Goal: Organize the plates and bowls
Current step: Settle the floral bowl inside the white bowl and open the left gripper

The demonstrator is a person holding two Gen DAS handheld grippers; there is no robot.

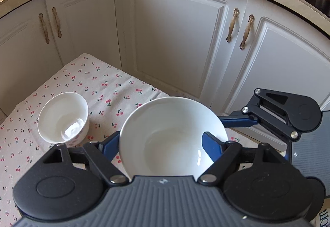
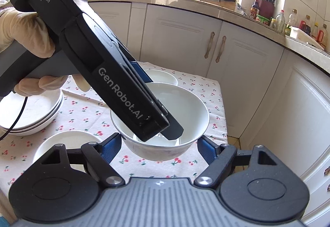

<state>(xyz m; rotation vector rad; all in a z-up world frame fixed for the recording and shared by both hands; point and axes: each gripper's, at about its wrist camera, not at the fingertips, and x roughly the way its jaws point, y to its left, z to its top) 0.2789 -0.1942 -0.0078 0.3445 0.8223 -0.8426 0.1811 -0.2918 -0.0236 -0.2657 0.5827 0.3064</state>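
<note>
A large white bowl (image 1: 173, 136) hangs above the cherry-print cloth. My left gripper (image 1: 163, 144) holds it by the rim, one finger (image 1: 210, 147) inside the bowl and one finger (image 1: 109, 145) outside. In the right wrist view the left gripper (image 2: 163, 130) comes down from the upper left into that bowl (image 2: 165, 121). My right gripper (image 2: 159, 146) is open, with the bowl between its blue fingers, not touching. A smaller white bowl (image 1: 63, 117) stands on the cloth to the left and also shows behind the large bowl in the right wrist view (image 2: 163, 76).
A stack of white plates (image 2: 31, 115) sits on the cloth's left side, and a shallow white dish (image 2: 68, 142) lies close to my right gripper. White cabinet doors (image 1: 175, 41) stand close behind the small table (image 1: 107, 86). The counter holds bottles, a cutting board and a pot.
</note>
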